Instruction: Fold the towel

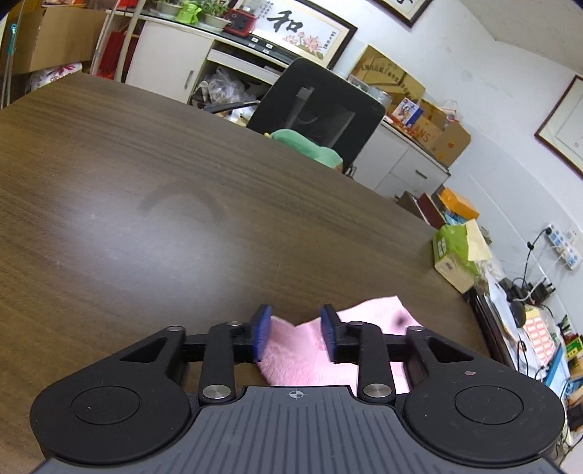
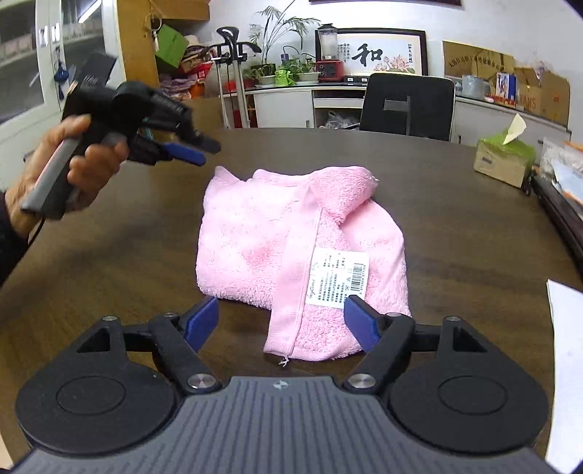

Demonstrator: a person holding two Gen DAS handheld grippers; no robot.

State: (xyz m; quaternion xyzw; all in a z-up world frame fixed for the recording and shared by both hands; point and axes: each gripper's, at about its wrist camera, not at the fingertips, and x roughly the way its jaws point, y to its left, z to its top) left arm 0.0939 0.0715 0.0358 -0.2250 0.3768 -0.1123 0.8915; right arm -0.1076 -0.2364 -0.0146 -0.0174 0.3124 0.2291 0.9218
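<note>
A folded pink terry towel (image 2: 291, 248) lies on the dark wooden table (image 2: 455, 218). The right gripper (image 2: 282, 322) gapes beside its near edge; the left gripper (image 1: 296, 330), jaws parted, hovers above its far-left corner. A green tissue box (image 2: 504, 160), tissue protruding, sits far right.

We read the large black character 和 on the framed calligraphy picture (image 2: 381, 54) against the back wall, and again in the left wrist view (image 1: 288, 24). A cardboard box (image 2: 543, 96) on the counter shows the letters "KANS". The white label (image 2: 339, 274) on the pink towel (image 2: 255, 233) carries a barcode and print too small for us to read
</note>
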